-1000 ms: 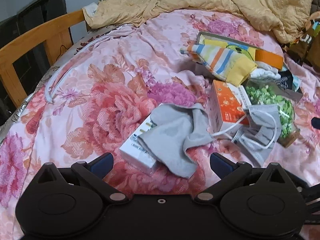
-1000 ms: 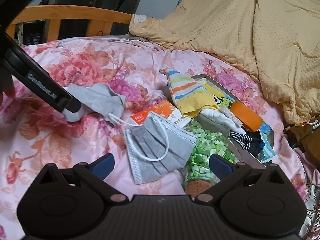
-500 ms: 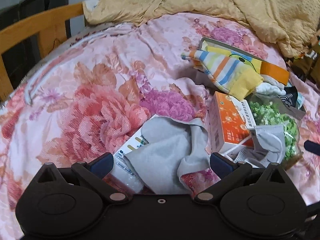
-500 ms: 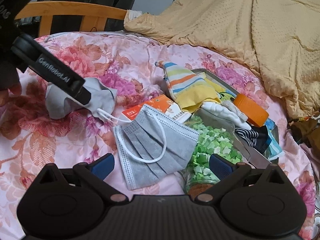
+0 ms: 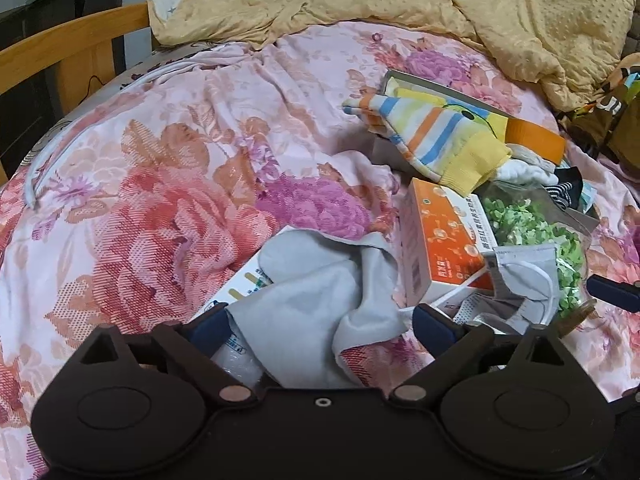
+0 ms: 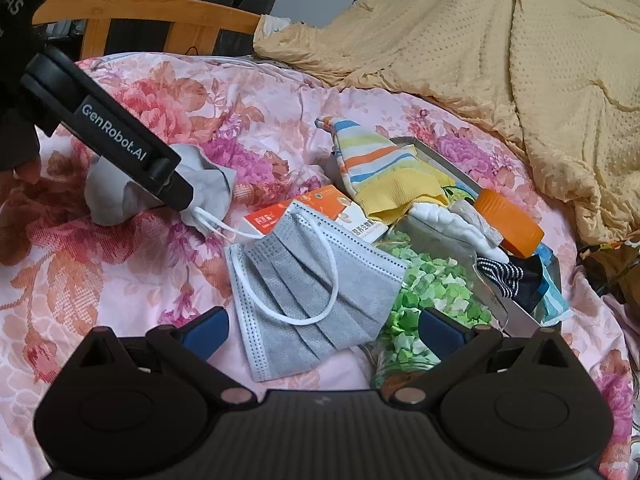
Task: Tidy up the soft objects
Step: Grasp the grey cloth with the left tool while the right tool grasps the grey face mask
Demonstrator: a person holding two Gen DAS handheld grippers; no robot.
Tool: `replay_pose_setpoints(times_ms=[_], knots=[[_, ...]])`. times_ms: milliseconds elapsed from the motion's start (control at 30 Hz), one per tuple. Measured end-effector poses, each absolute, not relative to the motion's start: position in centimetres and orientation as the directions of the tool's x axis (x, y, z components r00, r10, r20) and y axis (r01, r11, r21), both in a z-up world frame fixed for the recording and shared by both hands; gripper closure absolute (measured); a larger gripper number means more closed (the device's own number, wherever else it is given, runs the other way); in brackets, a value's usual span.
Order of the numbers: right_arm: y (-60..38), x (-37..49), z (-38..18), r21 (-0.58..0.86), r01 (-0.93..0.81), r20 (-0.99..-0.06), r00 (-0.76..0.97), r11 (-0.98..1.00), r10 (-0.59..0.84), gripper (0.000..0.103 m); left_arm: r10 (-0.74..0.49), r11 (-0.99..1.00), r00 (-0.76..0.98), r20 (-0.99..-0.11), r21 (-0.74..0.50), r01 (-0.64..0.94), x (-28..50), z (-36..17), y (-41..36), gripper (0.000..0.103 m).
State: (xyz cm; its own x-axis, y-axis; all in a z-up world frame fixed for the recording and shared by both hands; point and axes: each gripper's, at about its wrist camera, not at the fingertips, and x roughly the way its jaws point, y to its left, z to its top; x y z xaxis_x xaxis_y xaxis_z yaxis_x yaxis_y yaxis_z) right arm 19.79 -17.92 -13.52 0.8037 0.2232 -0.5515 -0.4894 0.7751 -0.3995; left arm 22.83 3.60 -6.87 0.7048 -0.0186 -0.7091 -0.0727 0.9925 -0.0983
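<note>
A crumpled grey cloth (image 5: 320, 292) lies over a white box (image 5: 240, 284) on the floral bedspread. My left gripper (image 5: 320, 326) straddles the cloth; its jaws are closing, and the pads do not clearly press it. In the right wrist view one black finger (image 6: 120, 148) of that gripper lies across the same grey cloth (image 6: 212, 188). My right gripper (image 6: 324, 330) is open, low over a grey face mask (image 6: 312, 292) that lies between its fingers. A striped sock (image 6: 376, 168) hangs over the rim of a grey tray (image 6: 440, 156).
An orange box (image 5: 440, 248) and a clear container of green paper bits (image 6: 432, 288) sit beside the mask. The tray also holds an orange roll (image 6: 512, 220) and more socks. A yellow blanket (image 5: 440, 0) is heaped behind; a wooden bed rail (image 5: 72, 48) runs at the left.
The left gripper came forward and down until the grey cloth lay between its fingers, and its jaws narrowed slightly. The right gripper sank closer to the mask.
</note>
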Motion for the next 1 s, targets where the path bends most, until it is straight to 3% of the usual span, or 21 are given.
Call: replay_pose_setpoints(times_ms=[500, 667, 1000], knots=[[-18.2, 20.1, -13.3, -0.381, -0.478, -0.523, 0.817, 0.792, 0.241, 0.005, -0.01, 0.998, 0.715, -0.699, -0.053, -0.038, 22.3, -6.7, 3.0, 0.031], [-18.2, 20.1, -13.4, -0.387, -0.482, -0.527, 0.815, 0.786, 0.241, 0.007, 0.021, 0.997, 0.716, -0.698, -0.036, -0.064, 22.2, -6.6, 3.1, 0.044], [-17.7, 20.1, -14.3, -0.393, -0.506, -0.551, 0.798, 0.768, 0.243, 0.011, 0.033, 0.999, 0.722, -0.691, 0.009, -0.037, 21.9, -6.7, 2.4, 0.045]])
